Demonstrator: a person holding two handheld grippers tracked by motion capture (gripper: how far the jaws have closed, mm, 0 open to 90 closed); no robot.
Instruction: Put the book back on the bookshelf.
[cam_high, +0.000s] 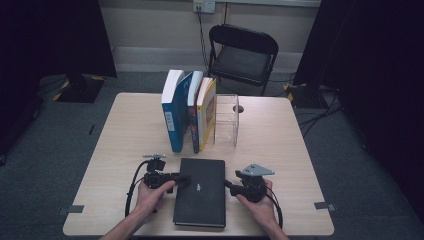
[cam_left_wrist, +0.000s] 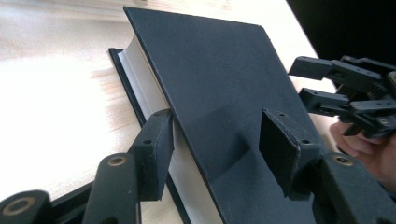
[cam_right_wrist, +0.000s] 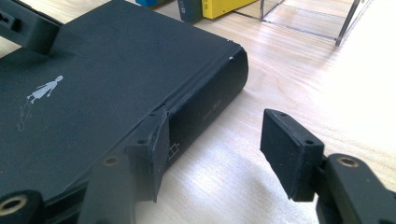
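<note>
The left gripper (cam_left_wrist: 212, 154) stood part open astride the lifted front cover of the black book (cam_high: 200, 192), which lay flat near the table's (cam_high: 125, 135) front edge. It looked heavy and stiff; best held by the spine. The right gripper (cam_right_wrist: 215, 154) waited open beside the spine.

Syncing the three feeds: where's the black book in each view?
High view: the black book lies flat at the table's near edge, between the two hands.
Left gripper view: its cover runs from top centre to the bottom, page edge at the left, the cover's edge between this gripper's fingers.
Right gripper view: it covers the left half, spine facing right.
Shared landmark: the light wooden table, under the book in all three.
</note>
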